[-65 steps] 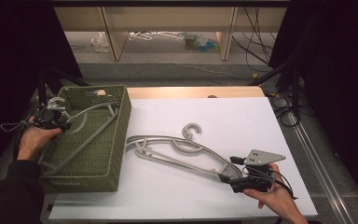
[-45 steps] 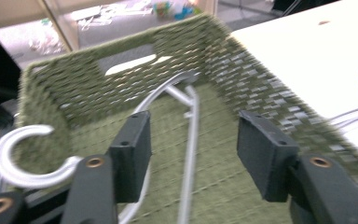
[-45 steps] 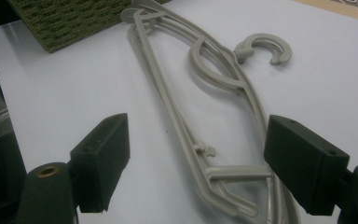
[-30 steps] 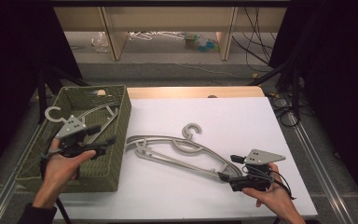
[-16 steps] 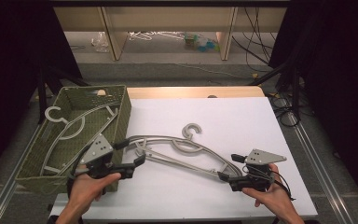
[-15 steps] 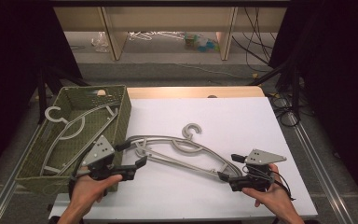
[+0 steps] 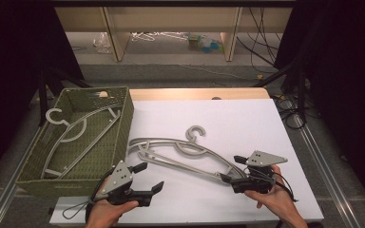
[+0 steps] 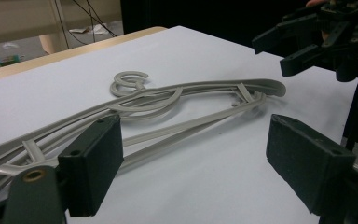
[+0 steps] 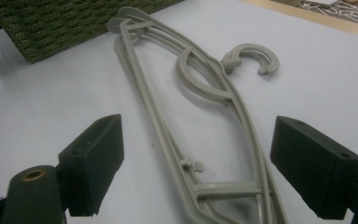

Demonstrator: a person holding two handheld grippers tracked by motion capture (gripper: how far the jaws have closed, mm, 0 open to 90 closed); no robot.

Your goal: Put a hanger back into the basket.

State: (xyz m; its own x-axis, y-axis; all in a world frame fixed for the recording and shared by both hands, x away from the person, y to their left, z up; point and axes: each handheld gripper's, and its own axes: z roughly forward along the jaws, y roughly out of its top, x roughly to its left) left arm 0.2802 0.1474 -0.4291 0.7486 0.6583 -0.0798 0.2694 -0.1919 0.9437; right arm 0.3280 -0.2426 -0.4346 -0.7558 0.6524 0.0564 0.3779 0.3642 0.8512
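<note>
Both tongs, left (image 7: 148, 176) and right (image 7: 229, 170), gape level, flanking the stacked hangers (image 7: 183, 154), hands low.

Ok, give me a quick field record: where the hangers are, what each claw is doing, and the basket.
basket: green woven basket at table's left
hanger in basket: one grey hanger, hook toward the back-left corner
hangers on table: stacked grey hangers on the white sheet
left claw: left claw open, jaws just been opening, nothing between them, near the stack's left end
right claw: right claw open at the stack's right end
</note>
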